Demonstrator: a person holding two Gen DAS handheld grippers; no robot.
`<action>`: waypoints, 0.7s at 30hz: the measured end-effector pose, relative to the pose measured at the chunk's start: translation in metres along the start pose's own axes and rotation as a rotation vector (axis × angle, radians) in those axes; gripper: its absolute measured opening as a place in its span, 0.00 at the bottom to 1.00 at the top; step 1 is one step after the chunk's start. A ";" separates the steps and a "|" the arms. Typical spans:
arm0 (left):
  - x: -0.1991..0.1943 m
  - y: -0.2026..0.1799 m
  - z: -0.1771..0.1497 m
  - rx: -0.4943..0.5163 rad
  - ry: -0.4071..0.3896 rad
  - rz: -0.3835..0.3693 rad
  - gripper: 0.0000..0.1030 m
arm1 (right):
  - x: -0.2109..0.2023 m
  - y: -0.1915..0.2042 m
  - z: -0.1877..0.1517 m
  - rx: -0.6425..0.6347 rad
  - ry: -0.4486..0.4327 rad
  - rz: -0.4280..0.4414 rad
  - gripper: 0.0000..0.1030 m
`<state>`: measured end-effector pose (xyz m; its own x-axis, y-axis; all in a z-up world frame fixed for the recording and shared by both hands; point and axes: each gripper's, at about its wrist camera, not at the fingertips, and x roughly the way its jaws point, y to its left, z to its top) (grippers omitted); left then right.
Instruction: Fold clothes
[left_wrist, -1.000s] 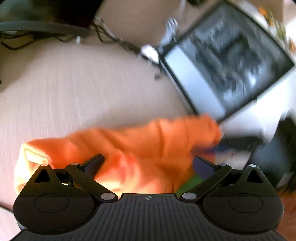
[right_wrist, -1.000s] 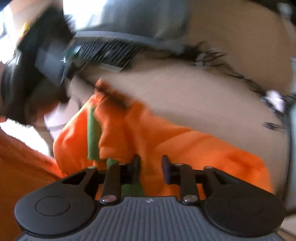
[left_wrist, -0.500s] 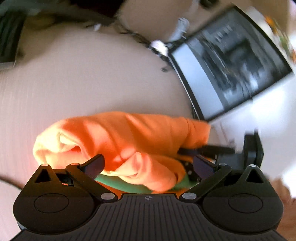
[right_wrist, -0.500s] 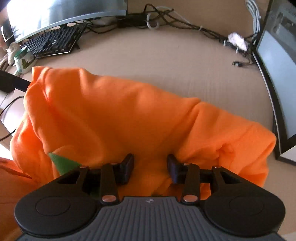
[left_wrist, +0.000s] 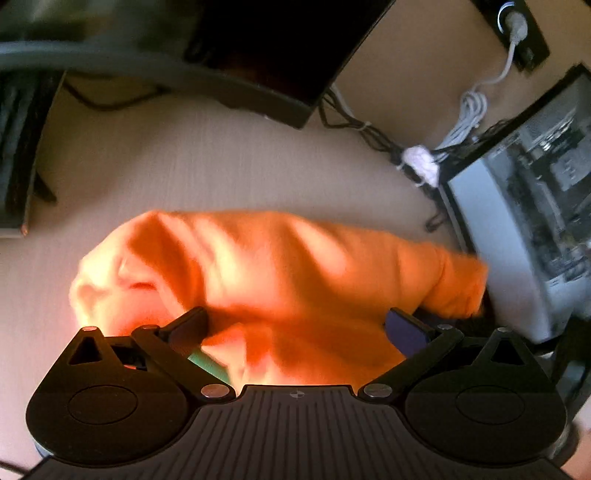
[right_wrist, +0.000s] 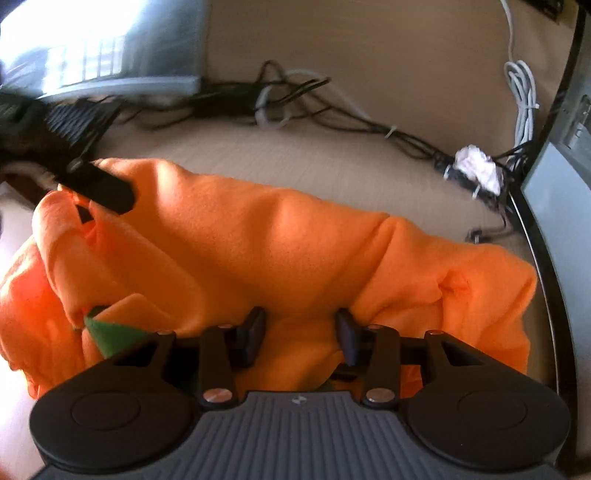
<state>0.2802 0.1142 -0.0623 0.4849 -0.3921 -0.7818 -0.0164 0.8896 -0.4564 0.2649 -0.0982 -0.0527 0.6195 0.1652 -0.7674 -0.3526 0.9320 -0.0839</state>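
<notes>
An orange garment (left_wrist: 280, 266) with a green patch lies bunched on the beige desk. It also fills the right wrist view (right_wrist: 258, 251), its green patch (right_wrist: 110, 334) at the lower left. My left gripper (left_wrist: 295, 328) is wide open, its fingers astride the near edge of the cloth. My right gripper (right_wrist: 299, 332) is open with the cloth lying between its fingers. One finger of the left gripper (right_wrist: 99, 188) shows in the right wrist view, resting on the garment's far left corner.
A monitor base (left_wrist: 258, 55) and a keyboard (left_wrist: 18, 147) stand at the back left. A glass-sided computer case (left_wrist: 528, 206) stands at the right. Tangled cables (right_wrist: 295, 103) and a white wad (right_wrist: 476, 166) lie along the desk's back edge.
Both grippers have shifted over the garment. The right gripper's fingers have spread wider apart. The left gripper's view has swung left, toward the monitor base.
</notes>
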 end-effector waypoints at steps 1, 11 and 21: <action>-0.002 0.000 -0.004 0.016 0.012 0.011 1.00 | 0.000 -0.003 0.003 0.003 -0.008 -0.002 0.41; -0.053 0.039 -0.047 -0.109 -0.028 -0.121 1.00 | -0.067 -0.020 -0.021 -0.061 -0.163 0.116 0.65; -0.013 0.039 -0.029 -0.283 -0.045 -0.127 0.96 | -0.032 -0.015 -0.038 -0.041 -0.042 0.082 0.65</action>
<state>0.2483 0.1470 -0.0821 0.5368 -0.4796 -0.6941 -0.1926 0.7313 -0.6543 0.2237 -0.1294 -0.0515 0.6158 0.2545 -0.7457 -0.4312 0.9010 -0.0485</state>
